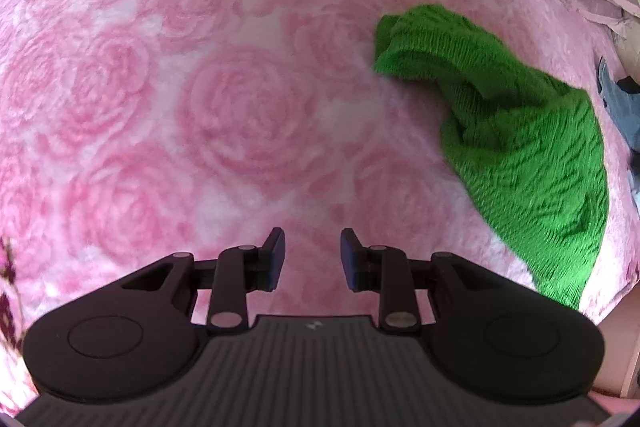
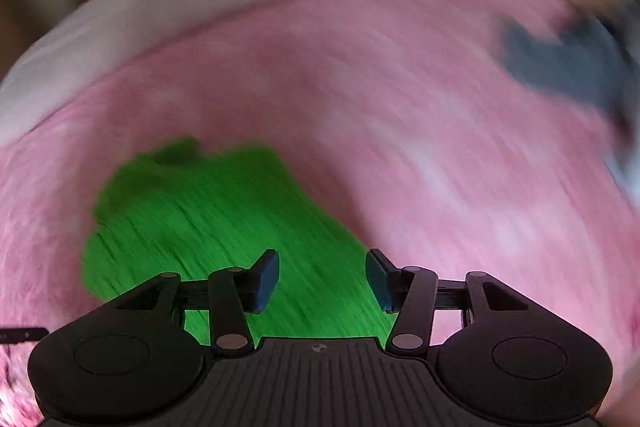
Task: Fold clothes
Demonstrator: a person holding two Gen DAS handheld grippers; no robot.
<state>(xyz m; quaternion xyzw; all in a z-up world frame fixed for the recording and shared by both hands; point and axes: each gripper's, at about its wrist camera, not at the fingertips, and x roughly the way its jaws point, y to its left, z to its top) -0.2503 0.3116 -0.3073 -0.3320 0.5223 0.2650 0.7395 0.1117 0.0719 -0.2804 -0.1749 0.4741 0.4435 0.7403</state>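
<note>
Green knit garment (image 1: 524,147): lies crumpled on the pink rose-patterned bed cover (image 1: 224,107), not yet spread flat.
Left claw (image 1: 313,259): spread, empty, over bare cover well to the left of the garment.
Right claw (image 2: 322,281): spread, nothing pinched, right above the garment's near part.
Step in hand: probably flattening before the first fold; I would pinch one edge only, not a bunched layer, and draw it away from the garment's middle.
Hard to make out: right view is badly smeared; hem and sleeves cannot be told apart.
Cut off: grey-blue cloth (image 1: 620,107) beyond the garment, at the frame edge.
</note>
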